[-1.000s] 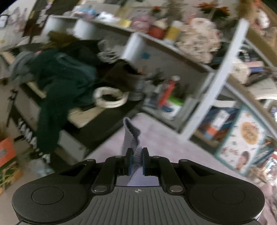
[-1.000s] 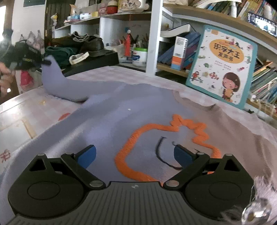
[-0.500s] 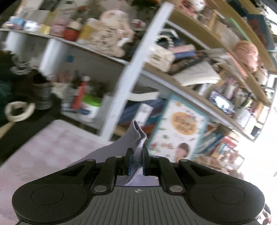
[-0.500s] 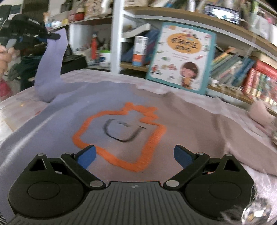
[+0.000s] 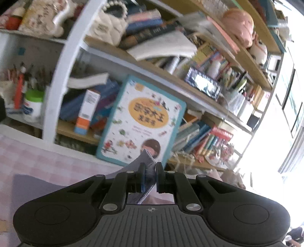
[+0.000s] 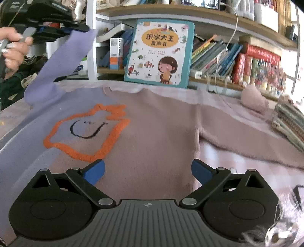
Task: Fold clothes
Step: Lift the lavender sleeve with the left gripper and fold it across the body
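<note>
- At far left of the right wrist view: left gripper point(image 6: 83, 29), fingers pinched on the lilac sleeve point(image 6: 62, 62), raised off the worktop point(image 6: 237, 161).
- Centre: sweater point(image 6: 155, 136) flat on the pink checked worktop cover, orange outline motif point(image 6: 85, 131) on the chest.
- Near: right gripper point(image 6: 148, 169) over the sweater body, fingers spread, nothing held.
- Behind: picture book point(image 6: 159, 51) upright against the bookshelf point(image 6: 190, 13).
- Right: folded striped stack point(image 6: 288, 123) at the worktop edge.
</note>
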A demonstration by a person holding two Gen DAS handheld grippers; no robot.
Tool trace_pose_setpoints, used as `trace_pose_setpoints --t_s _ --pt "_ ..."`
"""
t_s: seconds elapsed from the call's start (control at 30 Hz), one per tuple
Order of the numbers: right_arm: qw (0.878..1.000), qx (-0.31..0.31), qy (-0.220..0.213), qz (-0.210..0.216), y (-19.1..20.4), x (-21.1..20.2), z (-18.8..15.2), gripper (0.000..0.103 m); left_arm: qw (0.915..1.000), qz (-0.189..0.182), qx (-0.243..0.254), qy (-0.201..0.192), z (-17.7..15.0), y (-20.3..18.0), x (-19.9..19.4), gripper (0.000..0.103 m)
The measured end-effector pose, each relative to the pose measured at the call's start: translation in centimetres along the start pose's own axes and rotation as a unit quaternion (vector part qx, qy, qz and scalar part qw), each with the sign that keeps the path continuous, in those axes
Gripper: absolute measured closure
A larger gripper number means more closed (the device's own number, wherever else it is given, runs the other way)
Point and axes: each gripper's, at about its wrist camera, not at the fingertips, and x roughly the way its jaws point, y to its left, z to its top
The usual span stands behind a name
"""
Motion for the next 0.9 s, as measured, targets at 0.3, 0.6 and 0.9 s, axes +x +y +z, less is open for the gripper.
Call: trace_pose_setpoints --t_s 0.3,0.6,0.9 --pt "1.0 0.019 0.003 0.019 -0.6 0.1 0.1 0.004 0.9989 -0.029 -0.011 0.037 -2.2 -2.7 4.9 0.094" --pt "0.999 0.025 0.004 0.028 -0.8 0.2 0.0 0.004 0.995 -0.042 0.018 0.089 -4.6 -5.6 9.3 0.094" --pt "0.999 0.031 0.009 0.028 -1.0 0.3 0.0 0.004 0.9922 -0.024 0.056 0.109 -6.1 -6.7 10.0 0.036"
